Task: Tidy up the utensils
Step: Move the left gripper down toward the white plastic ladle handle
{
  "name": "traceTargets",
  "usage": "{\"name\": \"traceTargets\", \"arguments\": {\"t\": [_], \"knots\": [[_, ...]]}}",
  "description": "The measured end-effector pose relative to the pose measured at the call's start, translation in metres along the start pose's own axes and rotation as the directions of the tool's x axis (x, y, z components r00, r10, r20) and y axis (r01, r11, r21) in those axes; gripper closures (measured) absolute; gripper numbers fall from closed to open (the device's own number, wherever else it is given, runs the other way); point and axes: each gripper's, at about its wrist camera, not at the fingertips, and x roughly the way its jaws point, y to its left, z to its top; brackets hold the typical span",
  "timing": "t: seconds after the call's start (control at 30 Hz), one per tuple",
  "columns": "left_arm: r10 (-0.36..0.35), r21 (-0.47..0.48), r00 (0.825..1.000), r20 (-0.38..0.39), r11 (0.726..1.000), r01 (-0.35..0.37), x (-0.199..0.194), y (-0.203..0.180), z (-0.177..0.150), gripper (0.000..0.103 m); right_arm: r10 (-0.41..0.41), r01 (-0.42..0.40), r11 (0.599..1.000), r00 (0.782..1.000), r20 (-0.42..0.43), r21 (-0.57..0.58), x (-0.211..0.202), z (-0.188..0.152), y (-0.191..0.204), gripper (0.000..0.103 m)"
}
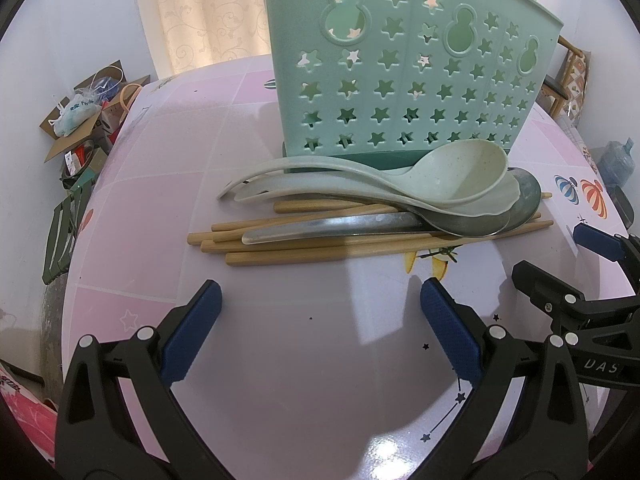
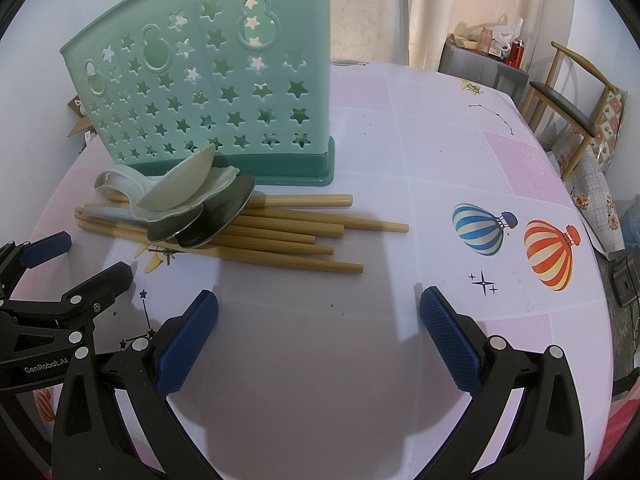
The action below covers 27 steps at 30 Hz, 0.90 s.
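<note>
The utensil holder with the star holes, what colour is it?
The utensil holder is pale mint green with a darker teal base, clearest in the left wrist view.

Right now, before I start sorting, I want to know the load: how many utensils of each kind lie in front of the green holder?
Pale plastic spoons: 2
Metal spoons: 2
Wooden chopsticks: 6, as far as the pile shows
Total: 10
</note>
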Motion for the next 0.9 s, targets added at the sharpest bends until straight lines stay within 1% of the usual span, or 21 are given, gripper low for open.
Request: {"name": "traceTargets", "arguments": {"t": [0.3,0.33,0.37,0.4,0.43,0.47,0.5,0.53,0.57,0.6,0.63,0.67,0.73,0.77,0.8,0.83,0.87,0.9], "knots": [[0.007,-0.007,1.000,-0.001,1.000,-0.007,0.003,-0.002,0.004,0.007,0.003,-0.003,1.000,1.000,-0.001,0.001,0.000,0.001,0.000,0.005],[-0.001,0.005,1.000,-0.003,1.000,0.001,0.002,-0.002,0.002,0.007,0.005,-0.005,1.000,1.000,-0.004,-0.005,-0.001,0.002,0.000,0.005],[-0.020,0.036,1.000,-0.012,0.999,0.021,-0.001,-0.001,-0.001,0.007,0.014,-0.014,1.000,1.000,-0.015,-0.021,-0.002,0.003,-0.001,0.005],[-0.032,0.060,0.999,-0.032,0.998,0.033,-0.004,0.001,-0.002,0.009,0.005,-0.005,1.000,1.000,-0.029,-0.007,-0.005,0.003,-0.004,0.005],[-0.016,0.062,0.999,-0.037,0.998,0.018,-0.006,0.004,-0.003,0.013,-0.007,0.009,1.000,0.999,-0.053,0.023,-0.007,0.004,-0.008,0.005],[-0.020,0.070,1.000,-0.016,0.997,0.021,-0.014,0.010,-0.005,0.026,0.008,-0.003,0.998,0.997,-0.077,0.062,-0.012,0.003,-0.016,0.005],[-0.037,0.079,0.999,0.005,0.996,0.036,-0.020,0.013,-0.005,0.034,0.055,-0.050,0.996,0.996,-0.071,0.080,-0.016,0.004,-0.021,0.005],[-0.044,0.080,0.999,0.018,0.996,0.043,-0.021,0.012,-0.003,0.034,0.083,-0.078,0.993,0.995,-0.049,0.089,-0.020,0.005,-0.024,0.005],[-0.055,0.069,0.998,0.034,0.996,0.053,-0.024,0.016,-0.002,0.035,0.085,-0.081,0.992,0.996,-0.035,0.098,-0.022,0.007,-0.026,0.006],[-0.071,0.058,0.996,0.045,0.996,0.068,-0.026,0.017,0.000,0.044,0.093,-0.091,0.990,0.996,-0.014,0.109,-0.027,0.009,-0.029,0.009],[-0.099,0.050,0.994,0.056,0.994,0.096,-0.029,0.019,0.001,0.048,0.106,-0.106,0.986,0.994,0.006,0.128,-0.032,0.012,-0.032,0.014],[-0.127,0.053,0.990,0.061,0.991,0.124,-0.030,0.017,0.003,0.050,0.120,-0.121,0.981,0.993,0.014,0.149,-0.036,0.013,-0.033,0.019],[-0.171,0.066,0.984,0.049,0.984,0.168,-0.032,0.015,0.010,0.050,0.198,-0.196,0.963,0.980,0.009,0.187,-0.037,0.019,-0.038,0.025],[-0.213,0.077,0.975,0.063,0.975,0.208,-0.035,0.013,0.012,0.052,0.229,-0.225,0.956,0.973,0.002,0.187,-0.037,0.023,-0.036,0.030],[-0.242,0.094,0.967,0.083,0.968,0.234,-0.039,0.009,0.015,0.055,0.246,-0.241,0.953,0.969,-0.005,0.184,-0.036,0.026,-0.033,0.032],[-0.270,0.131,0.956,0.113,0.958,0.255,-0.042,0.005,0.021,0.056,0.267,-0.261,0.947,0.964,-0.004,0.186,-0.036,0.030,-0.031,0.037],[-0.287,0.155,0.949,0.129,0.951,0.266,-0.044,0.003,0.024,0.059,0.278,-0.273,0.942,0.960,0.000,0.193,-0.036,0.032,-0.033,0.040],[-0.319,0.190,0.937,0.146,0.938,0.290,-0.046,-0.002,0.031,0.065,0.287,-0.282,0.937,0.958,0.005,0.208,-0.035,0.034,-0.034,0.042]]}}
